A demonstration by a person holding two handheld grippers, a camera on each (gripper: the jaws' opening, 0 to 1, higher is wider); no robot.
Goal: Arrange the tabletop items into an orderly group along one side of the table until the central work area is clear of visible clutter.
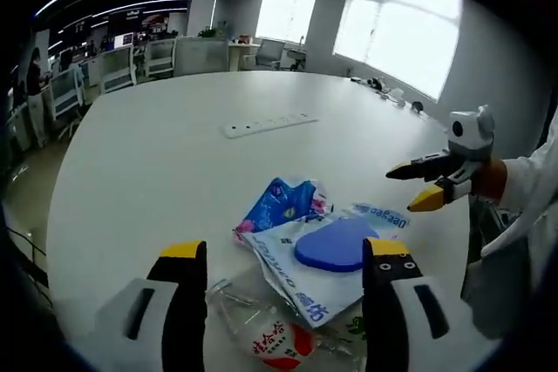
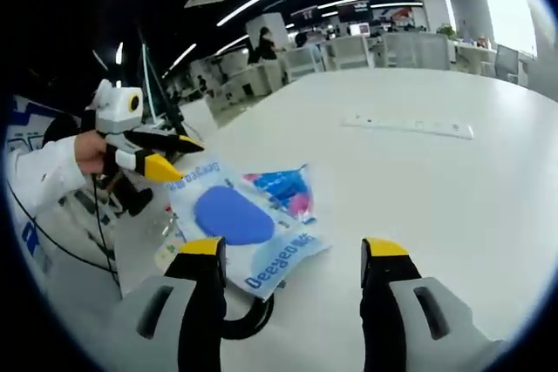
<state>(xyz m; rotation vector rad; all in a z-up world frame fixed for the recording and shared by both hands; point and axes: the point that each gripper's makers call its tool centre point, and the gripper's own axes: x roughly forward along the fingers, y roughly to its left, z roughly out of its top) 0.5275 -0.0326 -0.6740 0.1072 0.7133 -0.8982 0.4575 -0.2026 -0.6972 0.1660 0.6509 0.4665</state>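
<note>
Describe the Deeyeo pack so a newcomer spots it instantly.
On the big white table, find the cluster of packets near the edge. The Deeyeo pack lies flat on top: white with a solid blue oval, unlike the colourful blue-pink wrapper beside it.

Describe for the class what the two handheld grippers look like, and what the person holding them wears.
Each gripper has two black jaws with yellow tips rising from pale grey mounts. That shows on the left gripper and the right gripper. Seen from across, the right gripper carries a grey-white box on top. The person's sleeve is white. Thin dark cables hang beside it.

Open office, desks (image 2: 349,50), chairs (image 1: 113,67), monitors
</note>
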